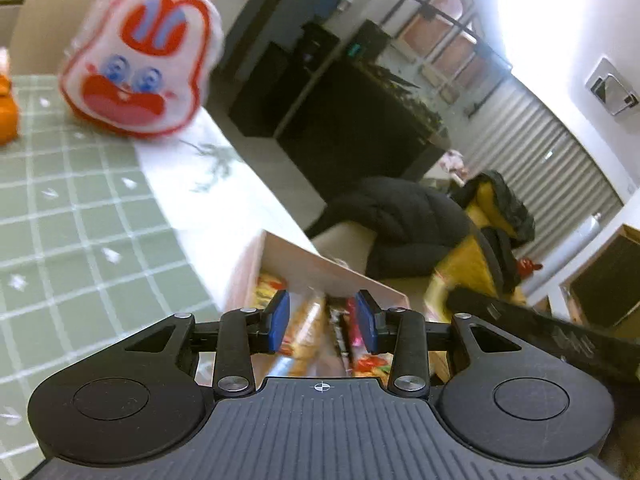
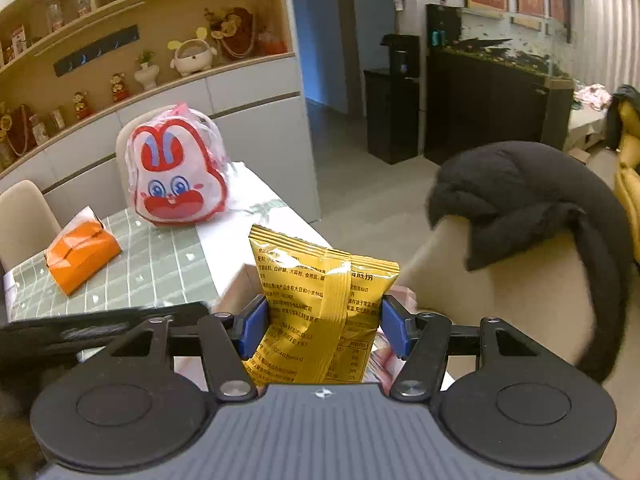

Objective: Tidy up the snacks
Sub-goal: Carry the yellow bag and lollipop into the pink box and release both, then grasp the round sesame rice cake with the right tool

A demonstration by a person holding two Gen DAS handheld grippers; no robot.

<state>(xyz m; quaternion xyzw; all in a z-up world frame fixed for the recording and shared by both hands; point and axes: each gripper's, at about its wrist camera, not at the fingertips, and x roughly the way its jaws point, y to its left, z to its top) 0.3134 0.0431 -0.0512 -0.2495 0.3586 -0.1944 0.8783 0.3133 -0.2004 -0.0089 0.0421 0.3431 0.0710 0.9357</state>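
Note:
My right gripper [image 2: 324,326] is shut on a yellow snack packet [image 2: 320,300] and holds it upright above a pink box of snacks at the table's near edge. My left gripper [image 1: 323,322] is open and empty, its blue pads [image 1: 280,320] spread over the pink box [image 1: 304,264], where several wrapped snacks [image 1: 308,332] lie. The left gripper's body also shows in the right wrist view [image 2: 92,328] at the left.
A red and white rabbit-shaped bag [image 2: 176,172] and an orange tissue pack [image 2: 80,256] stand on the green checked tablecloth [image 2: 160,264]. A beige chair [image 2: 500,292] with a black jacket [image 2: 532,200] is to the right of the table.

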